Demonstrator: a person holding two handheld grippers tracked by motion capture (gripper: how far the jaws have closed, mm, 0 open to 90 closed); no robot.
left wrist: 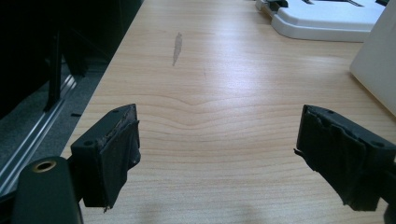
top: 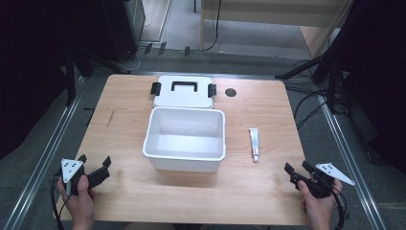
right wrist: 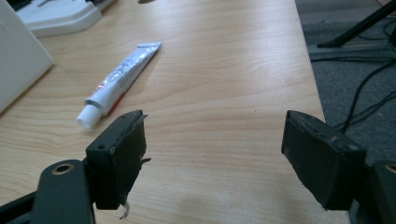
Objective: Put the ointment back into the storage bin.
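The right claw [top: 296,173] stands wide with nothing between its jaws, low over the near right corner of the bench [top: 124,120]. Just ahead of it lies a tube [top: 254,143], cap end toward the claw, flat on the wood. Left of the tube sits an open white box [top: 185,153], its lid [top: 183,91] lying behind it. The left claw [top: 95,165] is wide and empty too, near the left corner.
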